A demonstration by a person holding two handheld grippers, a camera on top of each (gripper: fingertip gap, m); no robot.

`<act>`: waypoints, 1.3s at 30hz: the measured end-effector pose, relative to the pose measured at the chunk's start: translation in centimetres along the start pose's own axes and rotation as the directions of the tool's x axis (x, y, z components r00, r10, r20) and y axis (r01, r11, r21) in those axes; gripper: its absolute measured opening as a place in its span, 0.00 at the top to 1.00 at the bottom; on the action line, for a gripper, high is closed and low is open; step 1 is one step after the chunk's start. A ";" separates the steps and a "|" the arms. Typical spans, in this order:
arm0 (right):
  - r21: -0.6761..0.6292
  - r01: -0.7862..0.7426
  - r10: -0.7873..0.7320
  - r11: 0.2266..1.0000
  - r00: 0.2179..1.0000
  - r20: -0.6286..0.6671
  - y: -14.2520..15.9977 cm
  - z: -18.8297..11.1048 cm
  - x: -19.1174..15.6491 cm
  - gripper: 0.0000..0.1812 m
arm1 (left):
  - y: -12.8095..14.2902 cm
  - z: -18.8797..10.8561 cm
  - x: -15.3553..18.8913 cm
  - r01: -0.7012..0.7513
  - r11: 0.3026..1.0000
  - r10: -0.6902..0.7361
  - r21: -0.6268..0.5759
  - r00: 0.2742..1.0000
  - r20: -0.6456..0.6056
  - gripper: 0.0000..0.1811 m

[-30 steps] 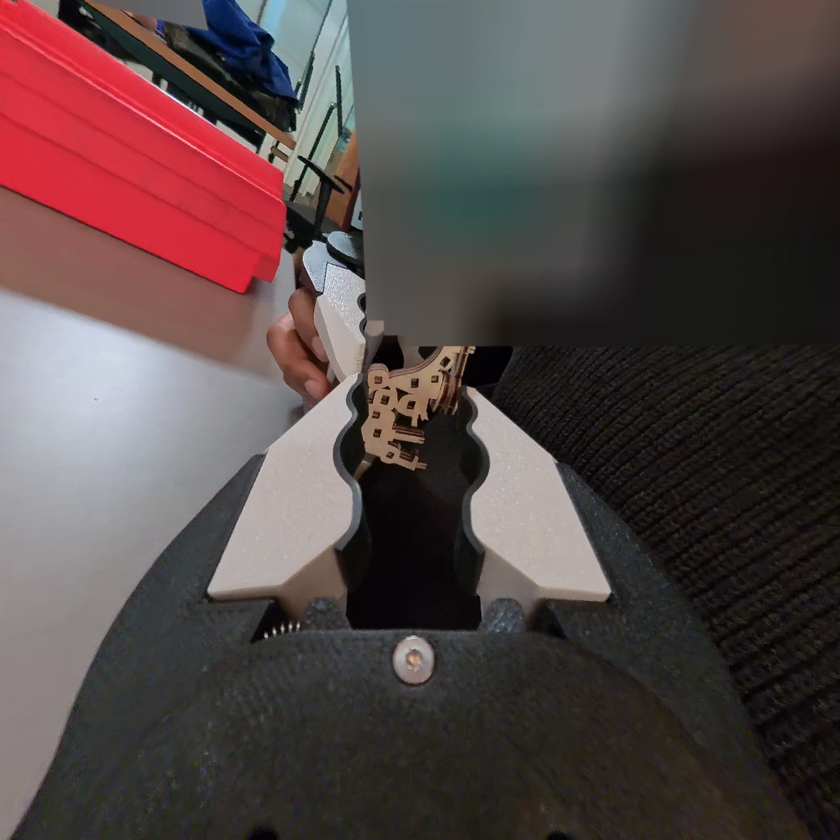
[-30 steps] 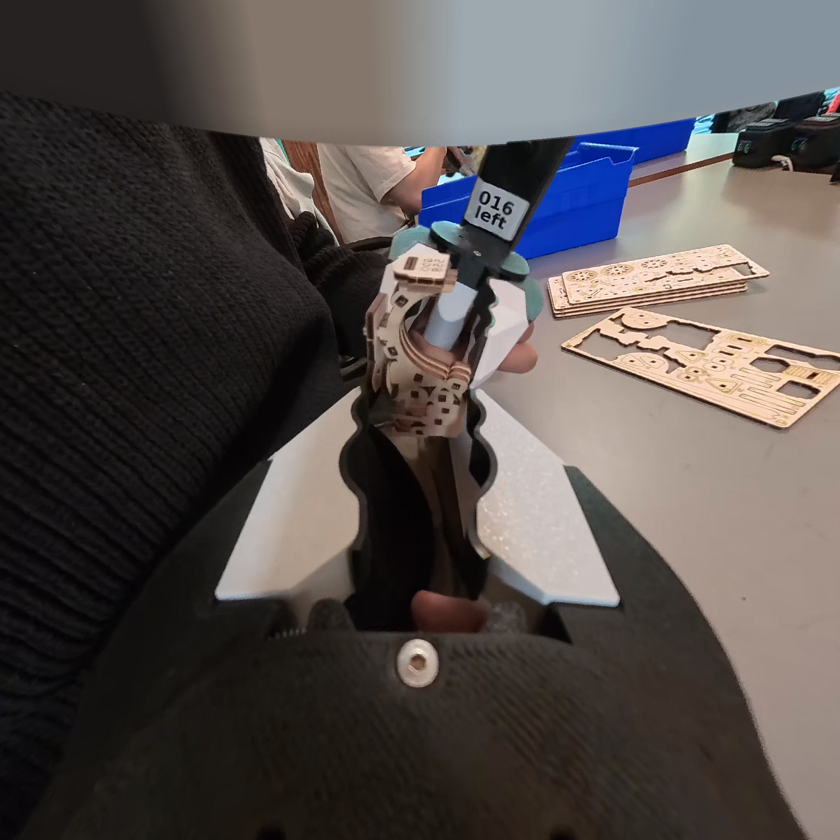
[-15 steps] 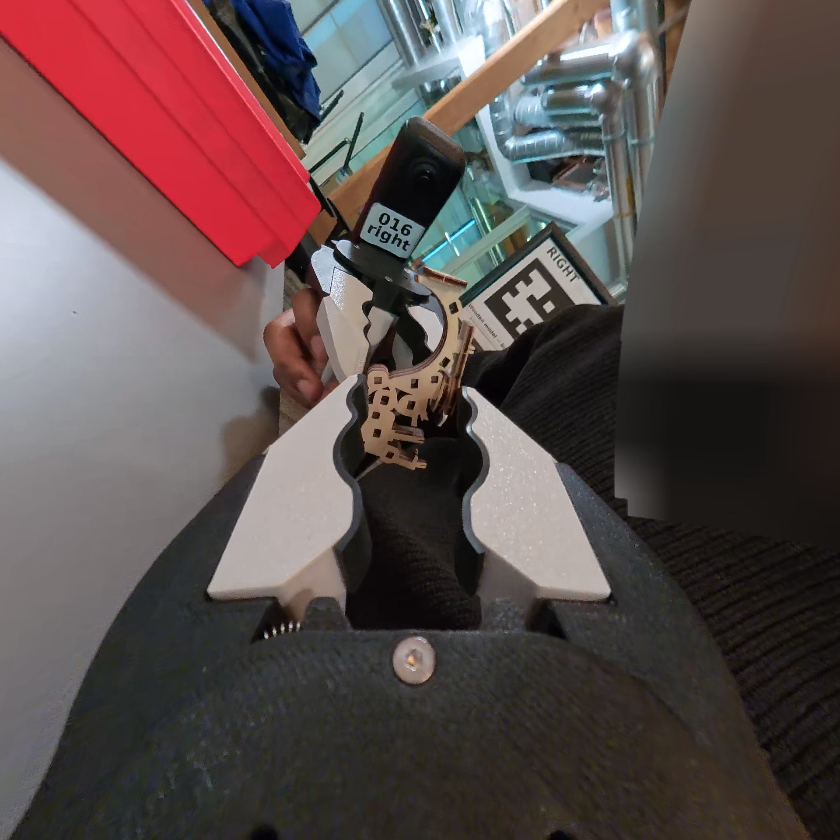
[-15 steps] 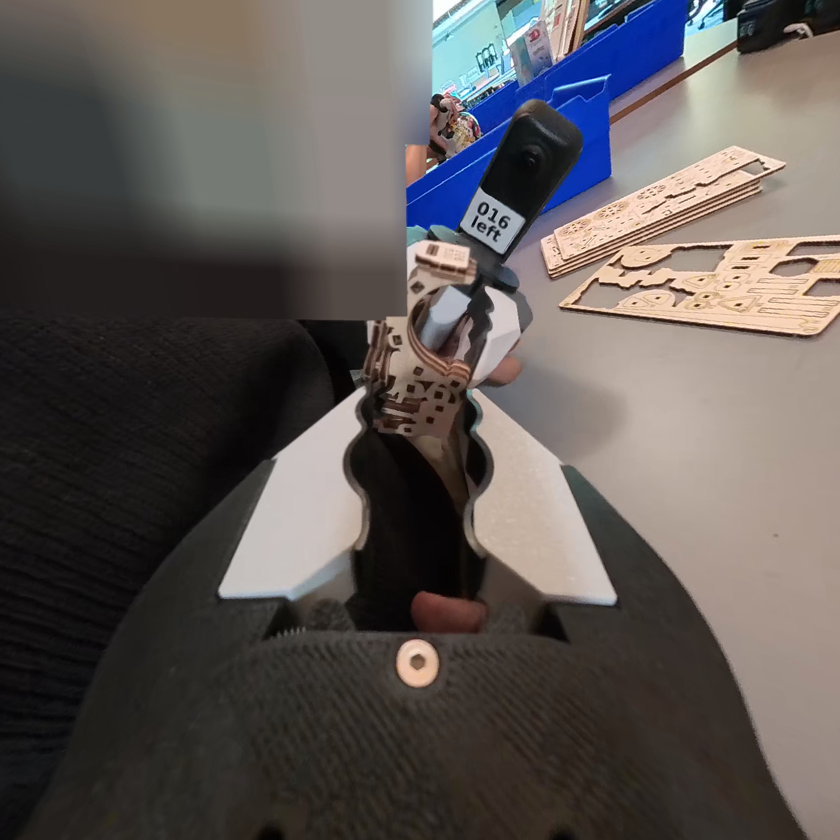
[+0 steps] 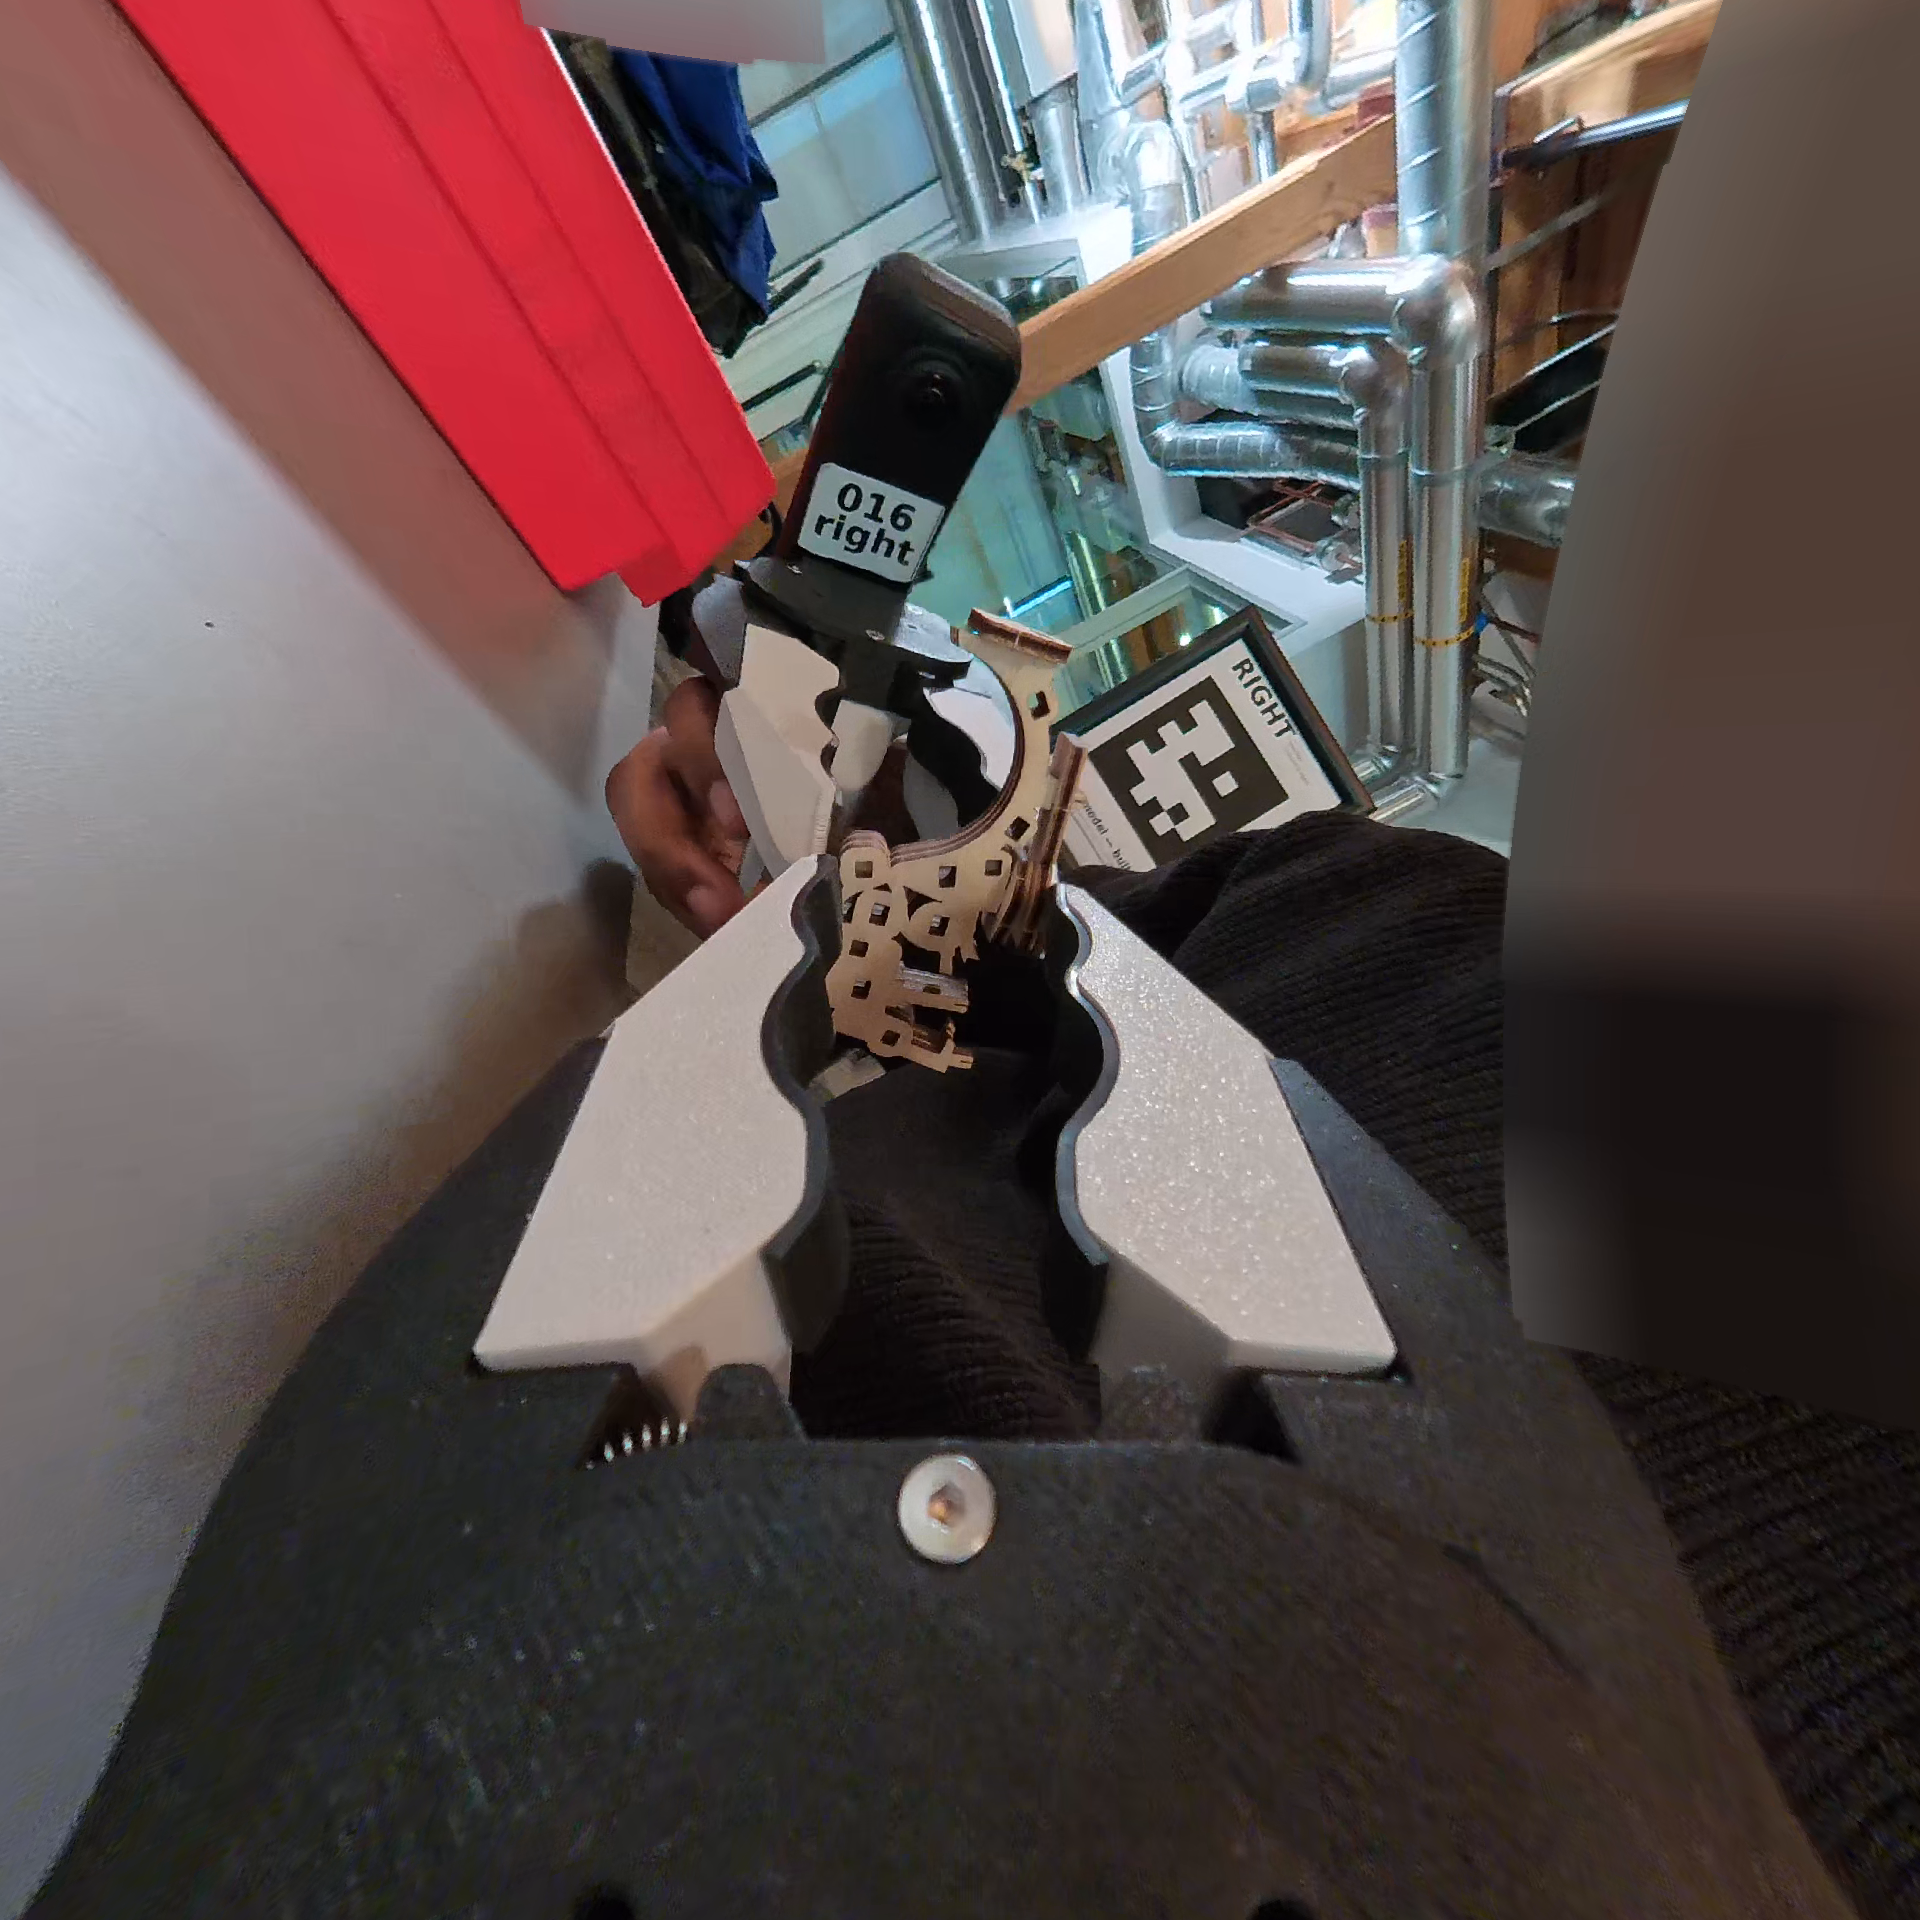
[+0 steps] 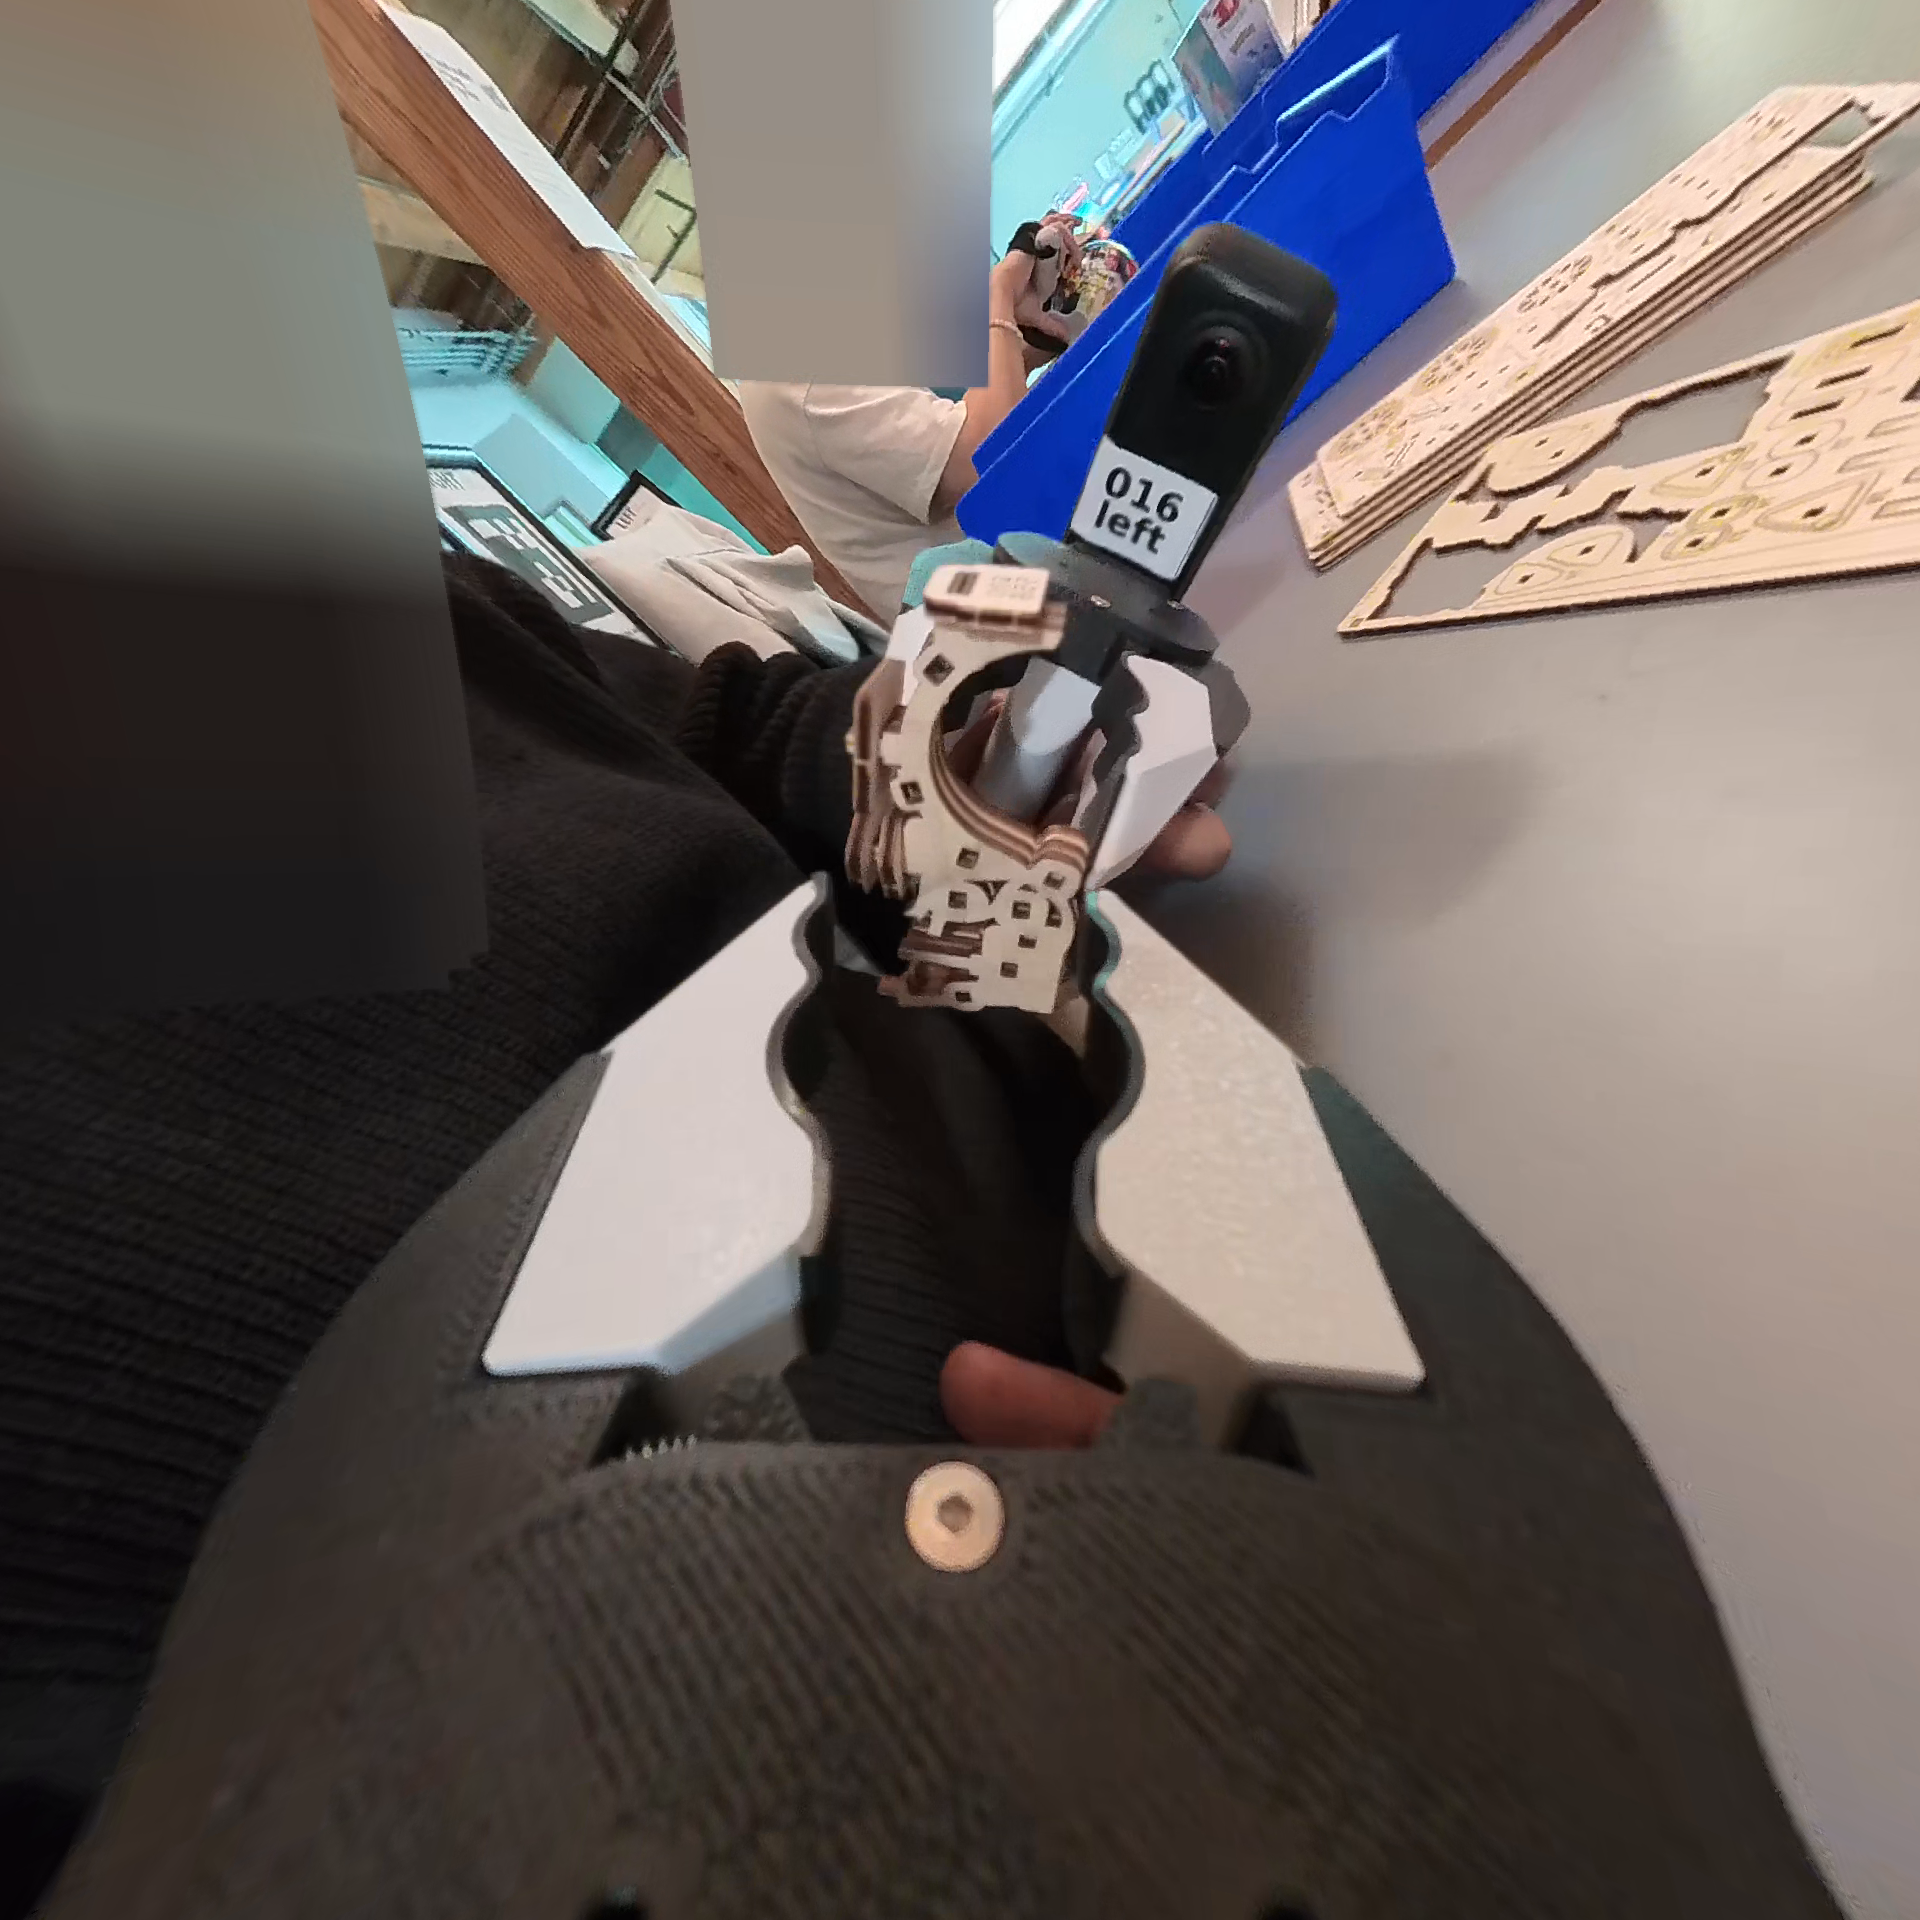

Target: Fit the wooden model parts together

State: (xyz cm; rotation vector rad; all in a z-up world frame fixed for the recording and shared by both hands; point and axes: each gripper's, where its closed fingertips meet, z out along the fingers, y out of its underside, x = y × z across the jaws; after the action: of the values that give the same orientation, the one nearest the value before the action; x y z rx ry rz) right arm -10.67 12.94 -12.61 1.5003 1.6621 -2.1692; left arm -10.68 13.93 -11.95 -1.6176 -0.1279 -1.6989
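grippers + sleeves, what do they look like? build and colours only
Both match: the left gripper and right gripper have textured black printed bodies, a silver screw at centre, and pale grey fingers with wavy dark-lined inner edges. Each carries a black camera bearing a white label. The sleeve is black ribbed knit.

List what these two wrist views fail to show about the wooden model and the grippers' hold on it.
- Left wrist view: where the left gripper touches the wooden model is hidden by the model itself.
- Right wrist view: the right gripper contact is likewise hidden behind the model.
- Both views: the slots being joined are too small to read.
- Right wrist view: the flat wooden sheets are cut off by the right edge.
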 end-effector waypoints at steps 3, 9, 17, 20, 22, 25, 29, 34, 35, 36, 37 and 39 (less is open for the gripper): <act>0.007 -0.072 0.072 0.997 0.997 0.031 -0.1 -0.1 -0.1 0.72 | 0.1 0.0 -0.2 -0.007 1.000 0.007 -0.001 1.000 0.016 0.79; 0.002 -0.145 0.144 0.989 0.989 0.039 0.0 -0.2 0.4 0.76 | 0.2 0.1 -0.4 -0.018 1.000 0.018 -0.011 0.999 0.038 0.79; -0.023 -0.093 0.094 0.995 0.995 0.031 0.3 -0.1 0.4 0.77 | 0.4 0.1 -0.2 -0.021 1.000 0.022 -0.020 0.999 0.034 0.78; -0.021 -0.101 0.102 0.995 0.994 0.032 0.2 -0.1 0.6 0.77 | 0.3 0.1 -0.3 -0.006 1.000 0.007 -0.009 0.999 0.033 0.78; -0.020 -0.104 0.104 0.994 0.994 0.027 0.2 -0.1 0.7 0.77 | 0.3 0.0 -0.4 -0.002 1.000 0.002 -0.009 0.999 0.035 0.78; -0.022 -0.103 0.104 0.994 0.994 0.023 0.2 -0.1 0.8 0.77 | 0.3 0.0 -0.4 0.004 1.000 -0.003 -0.012 0.999 0.040 0.78; -0.011 -0.100 0.100 0.995 0.995 0.018 0.0 -0.1 0.9 0.77 | 0.0 0.0 -0.4 0.009 1.000 -0.009 0.005 0.999 0.037 0.78; 0.009 -0.105 0.105 0.994 0.994 0.013 -0.3 -0.1 1.0 0.77 | -0.3 -0.1 -0.3 -0.025 1.000 0.025 -0.003 0.998 0.057 0.78; 0.011 -0.099 0.099 0.995 0.995 0.005 -0.3 -0.1 1.1 0.77 | -0.4 -0.2 -0.3 -0.029 1.000 0.029 -0.002 0.998 0.061 0.78; 0.014 -0.092 0.092 0.996 0.996 -0.003 -0.4 -0.1 1.2 0.77 | -0.4 -0.2 -0.4 -0.033 0.999 0.033 0.000 0.997 0.064 0.78; 0.018 -0.086 0.086 0.996 0.996 -0.008 -0.5 -0.1 1.2 0.77 | -0.5 -0.3 -0.4 -0.039 0.999 0.039 0.003 0.997 0.066 0.77; 0.034 -0.075 0.075 0.997 0.997 -0.012 -0.7 -0.2 1.2 0.77 | -0.5 -0.4 -0.4 -0.057 0.998 0.056 0.003 0.996 0.071 0.77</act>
State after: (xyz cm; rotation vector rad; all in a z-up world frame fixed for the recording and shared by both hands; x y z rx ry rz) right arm -11.53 14.03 -12.87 1.5625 1.5543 -2.1639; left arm -11.33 14.22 -12.13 -1.6627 -0.1201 -1.5982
